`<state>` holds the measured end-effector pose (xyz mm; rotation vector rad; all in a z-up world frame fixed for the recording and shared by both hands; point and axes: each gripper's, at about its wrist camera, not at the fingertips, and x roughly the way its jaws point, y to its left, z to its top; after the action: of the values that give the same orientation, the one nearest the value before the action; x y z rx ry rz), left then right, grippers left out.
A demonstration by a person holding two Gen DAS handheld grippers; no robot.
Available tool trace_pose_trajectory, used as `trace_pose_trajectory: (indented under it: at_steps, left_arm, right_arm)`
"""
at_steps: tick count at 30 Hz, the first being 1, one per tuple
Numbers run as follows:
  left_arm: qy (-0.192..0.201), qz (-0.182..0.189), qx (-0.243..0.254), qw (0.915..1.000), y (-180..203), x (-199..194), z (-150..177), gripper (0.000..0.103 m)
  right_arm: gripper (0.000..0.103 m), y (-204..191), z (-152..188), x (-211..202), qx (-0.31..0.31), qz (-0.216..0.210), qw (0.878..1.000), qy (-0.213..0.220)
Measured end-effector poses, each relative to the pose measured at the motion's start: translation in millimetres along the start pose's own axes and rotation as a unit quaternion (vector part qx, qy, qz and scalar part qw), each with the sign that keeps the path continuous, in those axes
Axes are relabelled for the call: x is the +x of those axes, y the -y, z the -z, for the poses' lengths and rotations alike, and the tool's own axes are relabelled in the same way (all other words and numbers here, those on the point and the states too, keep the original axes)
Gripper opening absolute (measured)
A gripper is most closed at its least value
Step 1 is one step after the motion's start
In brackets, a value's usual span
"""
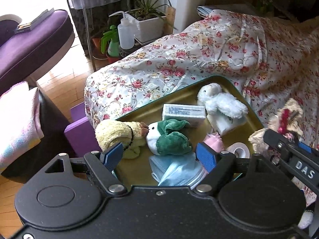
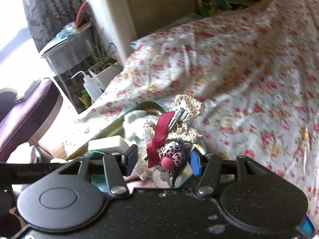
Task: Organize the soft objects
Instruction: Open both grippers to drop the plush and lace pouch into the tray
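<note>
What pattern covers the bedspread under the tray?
A floral print: pink-red roses on a white bedspread, clearest in the left wrist view.

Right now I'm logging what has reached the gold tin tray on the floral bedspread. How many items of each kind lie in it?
Plush toys: 3, a yellow terry duck, a green-and-white plush bird and a fluffy white bear.
Packets: 2, a white printed box and a tissue pack.
Blue face masks: 1
White tape rolls: 1
Pink soft items: 1
Total: 8
</note>
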<state>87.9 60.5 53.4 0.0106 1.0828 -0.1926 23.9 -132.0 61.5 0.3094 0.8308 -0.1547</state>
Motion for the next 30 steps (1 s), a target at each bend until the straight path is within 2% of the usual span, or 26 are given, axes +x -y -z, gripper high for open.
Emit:
trace_pose_trajectory:
  at_steps: [8, 20, 21, 24, 30]
  left_arm:
    - [0.002, 0.007, 0.002, 1.0, 2.1, -2.9, 2.5, 0.077]
    - [-0.008, 0.007, 0.008, 0.9999, 9.7, -0.7, 14.1, 0.082]
    - [-0.005, 0.004, 0.009, 0.9999, 11.5, -1.2, 15.7, 0.085]
    - [0.005, -0.007, 0.013, 0.9999, 16.2, -3.0, 20.2, 0.085]
    - [0.021, -0.018, 0.03, 0.9992, 25.8, -5.4, 37.1, 0.086]
  right_arm:
    - [0.062, -6.2, -0.5, -2.1, -0.014, 0.004, 1.0, 0.006]
    - [0.068, 24.3, 33.1, -23.8, -0.034, 0.057, 0.998, 0.018]
    - [0.071, 28.1, 36.4, -27.8, -0.034, 0.061, 0.997, 0.023]
    - [0.075, 35.8, 43.9, -39.1, -0.044, 0.071, 0.996, 0.039]
    - [0.097, 45.9, 55.5, -60.1, -0.066, 0.081, 0.992, 0.073]
